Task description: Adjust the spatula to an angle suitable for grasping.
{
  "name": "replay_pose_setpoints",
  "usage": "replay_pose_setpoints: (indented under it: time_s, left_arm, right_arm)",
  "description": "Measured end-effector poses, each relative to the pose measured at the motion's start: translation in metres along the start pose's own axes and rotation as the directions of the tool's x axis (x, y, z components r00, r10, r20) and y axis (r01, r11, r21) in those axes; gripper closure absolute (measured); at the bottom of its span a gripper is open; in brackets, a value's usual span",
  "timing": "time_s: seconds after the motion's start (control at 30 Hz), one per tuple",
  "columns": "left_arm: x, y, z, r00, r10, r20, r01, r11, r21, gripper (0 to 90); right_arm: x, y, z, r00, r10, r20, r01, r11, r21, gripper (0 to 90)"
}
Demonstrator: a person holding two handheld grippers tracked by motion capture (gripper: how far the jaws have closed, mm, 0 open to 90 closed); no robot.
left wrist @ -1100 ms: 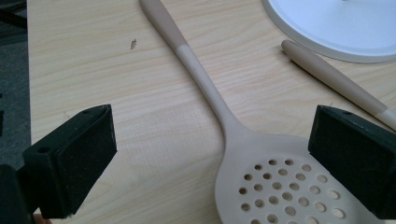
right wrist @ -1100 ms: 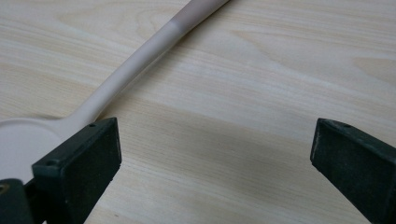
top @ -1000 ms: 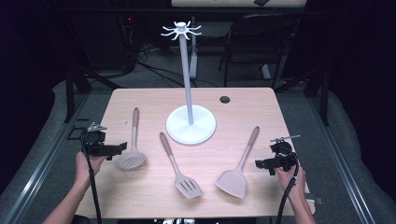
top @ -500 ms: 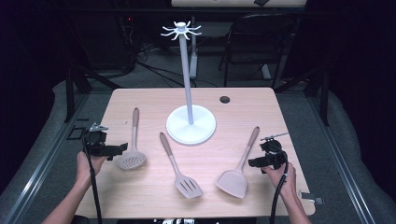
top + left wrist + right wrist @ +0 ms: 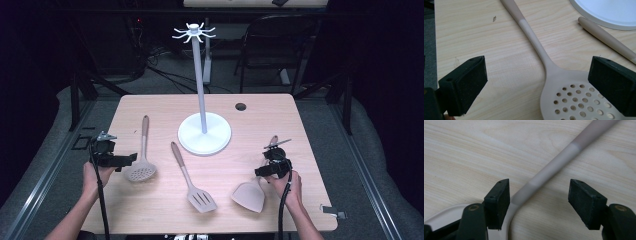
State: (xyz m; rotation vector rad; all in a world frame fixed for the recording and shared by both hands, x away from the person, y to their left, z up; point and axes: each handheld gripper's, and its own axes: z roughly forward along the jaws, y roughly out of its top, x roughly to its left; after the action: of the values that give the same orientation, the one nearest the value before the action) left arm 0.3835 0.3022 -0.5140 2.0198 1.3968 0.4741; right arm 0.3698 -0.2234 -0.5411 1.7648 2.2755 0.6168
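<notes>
We see a table [image 5: 150, 210] of pale wood-grain laminate, smooth and matt. The skimmer [image 5: 564, 95] at its nine o'clock looks like matt beige plastic or silicone, as do the slotted turner [image 5: 192, 181] and the solid turner [image 5: 544, 176]. The white stand [image 5: 205, 134] at twelve o'clock has a smooth, slightly glossy base.

The right gripper [image 5: 272, 161] has moved in from the bench's right edge and now sits over the handle of the beige solid silicone spatula [image 5: 250, 194], open fingers [image 5: 497, 202] straddling it.
</notes>
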Motion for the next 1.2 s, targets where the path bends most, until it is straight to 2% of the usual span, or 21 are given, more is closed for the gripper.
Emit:
replay_pose_setpoints:
  time_s: [0.03,0.07,0.13,0.23,0.27,0.3,0.33,0.47,0.5,0.6,0.63,0.7,0.73,0.8,1.0,1.03,1.07,1.1,1.13,1.17,1.2]
  left_arm:
    - [0.000,0.000,0.000,1.0000,0.002,0.000,-0.002,1.0000,0.003,2.3]
    - [0.000,0.000,0.001,1.0000,0.002,-0.001,-0.002,1.0000,0.002,2.6]
    - [-0.001,0.001,0.002,1.0000,0.007,0.000,-0.007,1.0000,0.005,2.8]
    - [-0.001,0.001,0.002,0.9999,0.013,0.001,-0.013,0.9999,0.009,3.3]
    - [-0.002,0.002,0.002,0.9999,0.015,0.001,-0.015,0.9998,0.009,3.3]
    - [-0.002,0.002,0.002,0.9999,0.016,-0.001,-0.016,0.9998,0.009,3.5]
    - [-0.002,0.002,0.002,0.9999,0.016,-0.001,-0.016,0.9998,0.010,3.7]
    - [-0.002,0.001,0.003,0.9999,0.015,-0.001,-0.015,0.9998,0.014,4.2]
    - [-0.002,0.001,0.003,0.9999,0.013,-0.001,-0.013,0.9998,0.014,4.3]
    - [-0.002,0.001,0.003,0.9999,0.015,0.000,-0.015,0.9998,0.016,4.4]
    - [-0.002,0.001,0.003,0.9999,0.016,0.001,-0.016,0.9997,0.016,4.5]
    - [-0.002,0.001,0.002,0.9999,0.016,0.001,-0.016,0.9997,0.016,4.6]
    - [-0.002,0.001,0.002,0.9999,0.014,0.002,-0.014,0.9998,0.015,4.6]
    - [-0.001,0.000,0.002,1.0000,0.010,0.001,-0.010,0.9999,0.010,4.7]
    - [0.001,-0.001,0.001,1.0000,-0.002,0.007,0.002,1.0000,0.004,4.2]
    - [0.002,-0.001,0.001,1.0000,-0.002,0.008,0.002,1.0000,0.006,4.2]
    - [0.002,-0.001,0.001,1.0000,-0.002,0.008,0.002,1.0000,0.006,4.2]
    - [0.002,-0.001,0.001,1.0000,0.000,0.008,0.000,1.0000,0.007,4.3]
    - [0.002,-0.001,0.001,1.0000,0.000,0.008,0.000,1.0000,0.007,4.3]
    - [0.002,-0.001,0.001,1.0000,0.000,0.008,-0.001,1.0000,0.008,4.3]
    - [0.002,-0.001,0.001,1.0000,0.001,0.008,-0.001,1.0000,0.009,4.3]
  right_arm:
    - [-0.001,0.001,0.000,0.9998,-0.020,-0.003,0.020,1.000,0.020,36.3]
    - [0.000,0.003,0.003,0.9999,-0.015,0.007,0.015,0.999,0.028,38.1]
    - [0.000,0.003,0.005,1.0000,0.000,-0.004,0.000,1.000,0.031,40.5]
    - [0.000,0.004,0.007,1.0000,-0.003,-0.002,0.003,0.999,0.048,44.4]
    - [0.000,0.004,0.007,1.0000,-0.003,-0.002,0.003,0.999,0.048,44.4]
    - [0.001,0.003,0.009,0.9996,0.007,-0.027,-0.006,0.999,0.032,46.3]
    - [0.001,0.003,0.008,0.9995,0.010,-0.029,-0.009,0.999,0.033,49.0]
    - [0.000,0.002,0.009,0.9988,0.028,-0.040,-0.027,0.999,0.032,50.5]
    - [-0.001,0.003,0.008,0.9995,0.018,-0.026,-0.017,0.999,0.049,50.9]
    - [-0.001,0.002,0.012,0.9975,0.039,-0.059,-0.038,0.999,0.030,51.8]
    - [-0.002,0.002,0.010,0.9990,0.025,-0.037,-0.023,0.998,0.051,52.0]
    - [-0.001,0.002,0.012,0.9967,0.045,-0.067,-0.043,0.999,0.027,53.1]
    - [0.000,0.001,0.013,0.9962,0.064,-0.059,-0.064,0.998,0.010,53.8]
    - [-0.002,0.002,0.012,0.9966,0.039,-0.072,-0.037,0.999,0.034,55.6]
    - [-0.002,0.003,0.010,0.9962,0.030,-0.081,-0.026,0.998,0.055,59.8]
    - [-0.003,0.003,0.008,0.9979,0.019,-0.062,-0.015,0.997,0.072,60.2]
    - [-0.003,0.003,0.010,0.9959,0.036,-0.083,-0.031,0.998,0.058,60.5]
    - [-0.005,0.004,0.007,0.9981,0.016,-0.059,-0.011,0.997,0.083,61.0]
    - [-0.005,0.004,0.007,0.9981,0.016,-0.059,-0.011,0.997,0.083,61.0]
    - [-0.005,0.003,0.008,0.9960,0.033,-0.083,-0.027,0.997,0.073,62.1]
    - [-0.005,0.003,0.008,0.9960,0.032,-0.084,-0.026,0.997,0.075,62.6]
